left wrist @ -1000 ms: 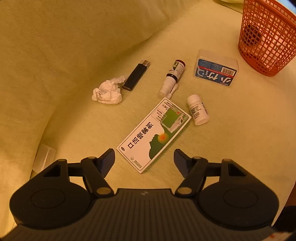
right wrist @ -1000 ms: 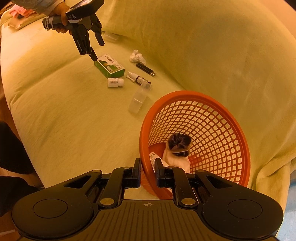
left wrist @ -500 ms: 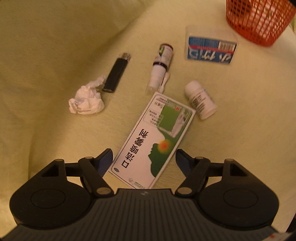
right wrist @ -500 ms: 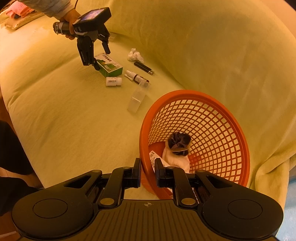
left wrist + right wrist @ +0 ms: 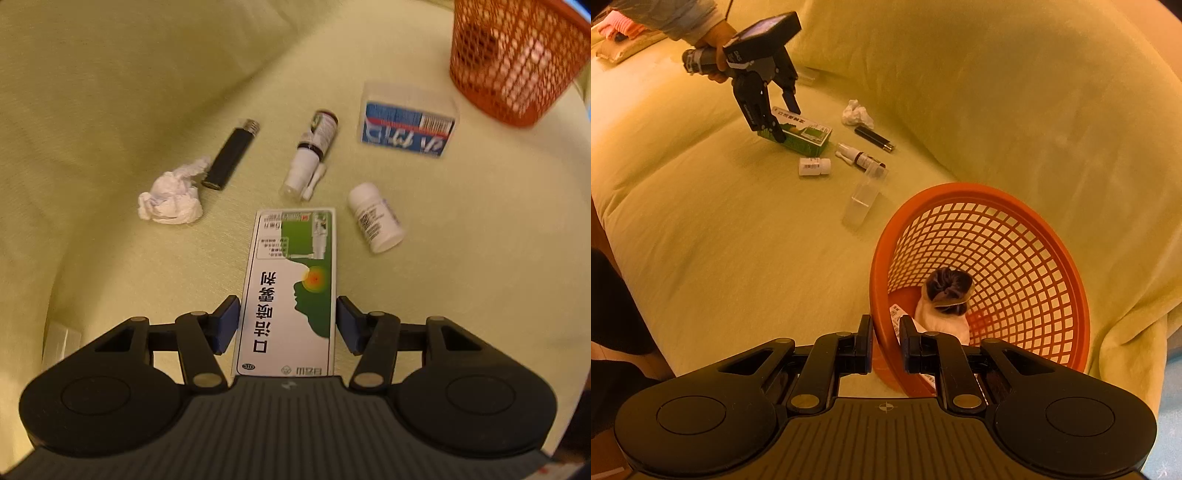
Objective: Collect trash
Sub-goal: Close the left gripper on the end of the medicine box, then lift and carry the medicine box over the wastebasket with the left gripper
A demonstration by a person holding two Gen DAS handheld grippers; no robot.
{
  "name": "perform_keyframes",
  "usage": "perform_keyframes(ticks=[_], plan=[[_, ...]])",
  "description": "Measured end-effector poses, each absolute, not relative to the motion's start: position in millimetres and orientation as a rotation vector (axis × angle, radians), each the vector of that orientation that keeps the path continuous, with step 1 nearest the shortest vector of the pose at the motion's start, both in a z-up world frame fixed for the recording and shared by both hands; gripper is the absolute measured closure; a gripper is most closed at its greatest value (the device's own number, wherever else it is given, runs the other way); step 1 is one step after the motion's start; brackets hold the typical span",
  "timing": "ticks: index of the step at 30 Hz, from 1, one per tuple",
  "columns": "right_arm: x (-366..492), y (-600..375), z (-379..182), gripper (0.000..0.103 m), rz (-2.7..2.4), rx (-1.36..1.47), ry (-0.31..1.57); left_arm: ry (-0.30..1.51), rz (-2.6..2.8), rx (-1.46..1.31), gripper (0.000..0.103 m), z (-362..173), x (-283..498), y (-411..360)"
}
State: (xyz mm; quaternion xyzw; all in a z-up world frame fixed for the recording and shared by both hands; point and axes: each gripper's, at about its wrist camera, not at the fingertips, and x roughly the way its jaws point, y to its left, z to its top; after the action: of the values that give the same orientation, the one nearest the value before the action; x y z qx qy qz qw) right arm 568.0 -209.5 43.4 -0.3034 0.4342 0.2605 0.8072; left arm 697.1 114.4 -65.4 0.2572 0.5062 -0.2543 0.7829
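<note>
While the right gripper clamps the orange basket's rim, the left gripper straddles the green-and-white medicine box lying on the sofa, jaws open, its long axis running straight ahead between them.

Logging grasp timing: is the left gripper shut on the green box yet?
Open: left gripper straddles the green box, gaps visible beside both pads.

A: Where does the left wrist view sit?
B: Close over the box, facing the basket.
A: The right?
B: At the basket rim, looking back; both share the box.
</note>
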Motion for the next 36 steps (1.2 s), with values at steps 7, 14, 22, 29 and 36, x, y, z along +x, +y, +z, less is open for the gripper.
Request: perform_keyframes(ticks=[7,14,22,29,36], plan=[[567.6,-212.7,42.1,0.092,0.565,-0.640,0.918,1.089,-0.484,0.472,0.052,-36.0,683.9,115.4],[567.6,-213.8,40.8,0.092,0.575,-0.643,0.903,1.183,-0.403,0.423,0.051,-49.8,675.7,113.2],[563.1,-213.1,38.8,0.092,0.578,-0.644,0.888,1.272,-0.280,0.398,0.049,-91.1,663.5,118.1],[564.1,-211.8,37.5,0.092,0.579,-0.636,0.889,1.231,-0.288,0.392,0.053,-78.2,664.1,116.5],[564.4,-210.8,38.3,0.092,0.578,-0.635,0.888,1.118,-0.343,0.354,0.053,-22.4,660.1,104.2]])
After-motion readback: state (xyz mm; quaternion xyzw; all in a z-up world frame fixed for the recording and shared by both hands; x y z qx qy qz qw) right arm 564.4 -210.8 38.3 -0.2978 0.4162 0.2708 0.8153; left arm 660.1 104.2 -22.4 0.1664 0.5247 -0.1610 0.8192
